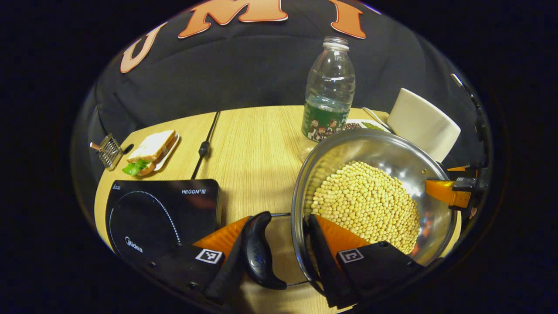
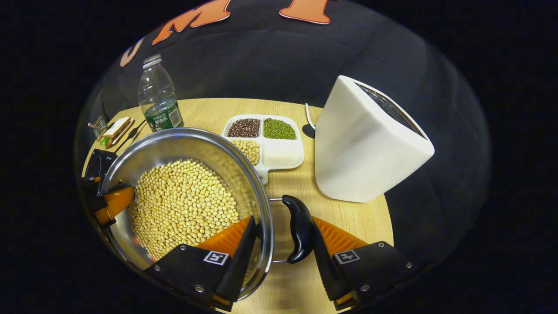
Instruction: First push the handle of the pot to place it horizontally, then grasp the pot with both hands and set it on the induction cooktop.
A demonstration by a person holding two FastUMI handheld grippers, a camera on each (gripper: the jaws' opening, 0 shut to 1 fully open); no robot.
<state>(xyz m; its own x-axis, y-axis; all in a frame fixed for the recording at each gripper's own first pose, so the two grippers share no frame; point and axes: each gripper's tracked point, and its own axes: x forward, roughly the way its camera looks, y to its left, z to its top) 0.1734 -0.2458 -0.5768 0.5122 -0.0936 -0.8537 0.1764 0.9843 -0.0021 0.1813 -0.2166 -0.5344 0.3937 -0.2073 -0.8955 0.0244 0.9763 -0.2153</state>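
Steel pot (image 1: 375, 196), full of pale beans (image 1: 364, 205), sits on the wooden worktop (image 1: 257, 144) just right of the black cooktop (image 1: 161, 213), not yet on it. Both black side handles lie flat, so the push step looks done and the two-handed grasp is being set up.

Left gripper (image 1: 279, 257) straddles the pot's cooktop-side rim: one finger outside the left handle (image 1: 261, 253), the other inside over the beans. Jaws look wide, w/ a gap at the rim, so prob. not clamped yet. Right gripper (image 2: 283, 257) does the same on the far side: one finger inside the pot, one outside the right handle (image 2: 301, 231), also spread apart, nothing pinched. Gripping opposite sides keeps the heavy load level.

Around the pot: bottle (image 1: 329, 96) behind it, white toaster (image 2: 366, 144) to its right, divided tray (image 2: 268, 144) of grains behind, sandwich plate (image 1: 150, 150) and cable (image 1: 205, 146) beyond the cooktop. Path to the cooktop looks free; spill risk if tilted.
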